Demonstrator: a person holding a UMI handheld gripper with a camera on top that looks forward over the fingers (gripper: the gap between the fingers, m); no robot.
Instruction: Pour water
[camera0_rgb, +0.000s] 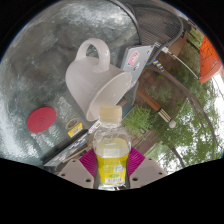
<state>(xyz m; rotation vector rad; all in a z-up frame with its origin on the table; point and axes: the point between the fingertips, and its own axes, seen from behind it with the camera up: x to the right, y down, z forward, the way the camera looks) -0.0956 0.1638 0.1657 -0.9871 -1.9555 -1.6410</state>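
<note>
1. I see a small clear bottle (111, 150) standing between the two fingers of my gripper (111, 172), with its white cap pointing away from me along the fingers.
2. The bottle carries a yellow label, and the pink pads (87, 161) on the inner faces of the fingers show at either side of it.
3. The jaws look clamped on the bottle: both pads sit against its sides and I see no gap on either side.
4. Just beyond the bottle's cap lies a white mug (95, 79), tipped so that its open mouth faces the bottle and its handle points away.
5. The cap is close to the rim of the mug, almost touching it; I cannot tell if they actually meet.
6. The mug rests against a shiny grey metal surface (45, 60) that fills most of the space beyond the fingers.
7. A red round disc (41, 120) sits on that surface, off to the left of the bottle and apart from the mug.
8. A small yellow sticker (75, 127) lies between the red disc and the bottle.
9. To the right, beyond the mug, I see green foliage (165, 120) and orange-red bars, tilted in the view.
</note>
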